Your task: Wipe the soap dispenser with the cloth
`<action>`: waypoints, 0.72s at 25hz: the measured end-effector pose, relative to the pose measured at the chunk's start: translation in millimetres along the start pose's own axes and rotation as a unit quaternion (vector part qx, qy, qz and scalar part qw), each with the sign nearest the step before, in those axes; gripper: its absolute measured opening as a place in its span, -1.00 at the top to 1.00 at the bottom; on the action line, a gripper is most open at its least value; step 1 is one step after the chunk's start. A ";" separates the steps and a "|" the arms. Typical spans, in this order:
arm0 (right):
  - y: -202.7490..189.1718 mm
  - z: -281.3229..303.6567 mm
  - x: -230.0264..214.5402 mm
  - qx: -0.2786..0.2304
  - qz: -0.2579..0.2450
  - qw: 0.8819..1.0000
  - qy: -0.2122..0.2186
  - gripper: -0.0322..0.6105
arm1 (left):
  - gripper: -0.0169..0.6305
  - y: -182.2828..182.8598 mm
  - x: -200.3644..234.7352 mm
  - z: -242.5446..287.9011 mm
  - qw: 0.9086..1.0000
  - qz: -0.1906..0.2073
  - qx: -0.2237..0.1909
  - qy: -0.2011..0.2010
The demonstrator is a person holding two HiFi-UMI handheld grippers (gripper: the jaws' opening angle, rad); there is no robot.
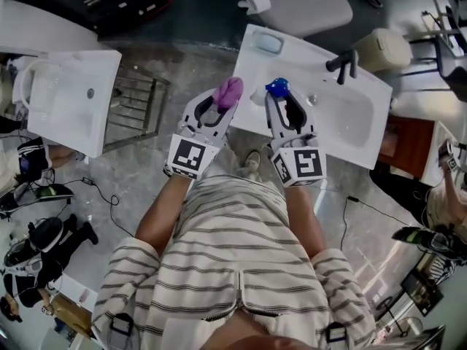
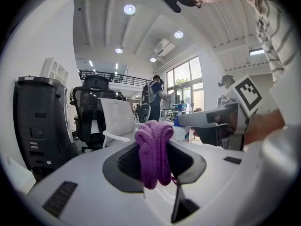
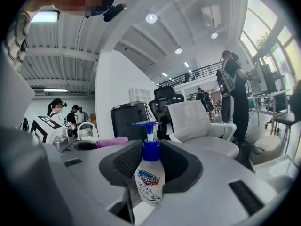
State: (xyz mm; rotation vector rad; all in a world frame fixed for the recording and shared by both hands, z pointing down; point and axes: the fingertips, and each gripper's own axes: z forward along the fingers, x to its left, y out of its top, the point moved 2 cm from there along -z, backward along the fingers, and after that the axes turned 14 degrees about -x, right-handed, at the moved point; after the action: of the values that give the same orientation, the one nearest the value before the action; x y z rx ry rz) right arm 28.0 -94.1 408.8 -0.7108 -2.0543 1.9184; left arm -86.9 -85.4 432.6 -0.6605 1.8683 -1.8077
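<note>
My left gripper (image 1: pixel 217 112) is shut on a bunched purple cloth (image 1: pixel 229 92), which sticks out past its jaws at the near edge of the white washbasin (image 1: pixel 357 119). In the left gripper view the cloth (image 2: pixel 154 149) hangs folded between the two jaws. My right gripper (image 1: pixel 286 109) is shut on the soap dispenser (image 1: pixel 277 87), a white bottle with a blue pump. In the right gripper view the dispenser (image 3: pixel 149 173) stands upright between the pads, with the cloth (image 3: pixel 111 142) close to its left. The two grippers sit side by side, a small gap apart.
A black tap (image 1: pixel 343 64) and an oval soap dish (image 1: pixel 268 44) sit on the washbasin top. A second white basin (image 1: pixel 66 97) stands at the left, with a metal rack (image 1: pixel 135 104) between them. Office chairs and several people are in the background.
</note>
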 end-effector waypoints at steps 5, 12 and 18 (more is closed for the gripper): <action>-17.8 11.4 -1.7 0.011 -0.004 1.000 -0.011 0.48 | 0.55 -5.9 13.9 -1.1 0.999 -0.012 0.001 0.031; -55.1 29.5 -8.5 0.033 -0.014 0.999 -0.034 0.48 | 0.55 -17.4 25.5 0.8 0.999 0.008 0.008 0.042; -84.6 45.5 -15.9 0.050 -0.018 0.997 -0.051 0.48 | 0.55 -37.8 38.5 1.9 0.998 -0.002 0.028 0.057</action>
State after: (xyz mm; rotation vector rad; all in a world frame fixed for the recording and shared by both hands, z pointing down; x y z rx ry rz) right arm 3.7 -143.0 489.4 -0.5609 -1.9965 2.0612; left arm -114.8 -111.9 470.6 -0.5524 1.8829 -1.9300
